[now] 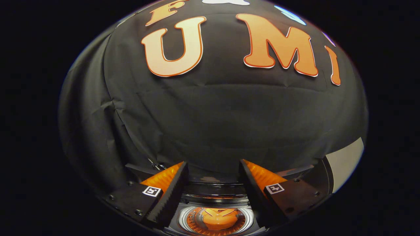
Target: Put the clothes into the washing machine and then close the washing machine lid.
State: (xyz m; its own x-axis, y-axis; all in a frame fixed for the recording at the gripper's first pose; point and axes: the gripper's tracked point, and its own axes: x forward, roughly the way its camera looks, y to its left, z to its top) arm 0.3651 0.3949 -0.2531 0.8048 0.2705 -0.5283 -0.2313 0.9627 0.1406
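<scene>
Gripper [213,170] you hold hangs above the washing machine [215,200], jaws wide and empty, its open drum [215,219] showing between your fingers [170,193].

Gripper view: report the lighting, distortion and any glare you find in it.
Gripper view: strong fisheye bending bulges the wall cloth; lighting is dim and even, folds faintly shaded; the washing machine drum, between the fingers of the open gripper, shows a bright glossy reflection; focus is sharp throughout.

washer drum [215,220] betw spread jaws, cloth wall [210,124] behind
</scene>
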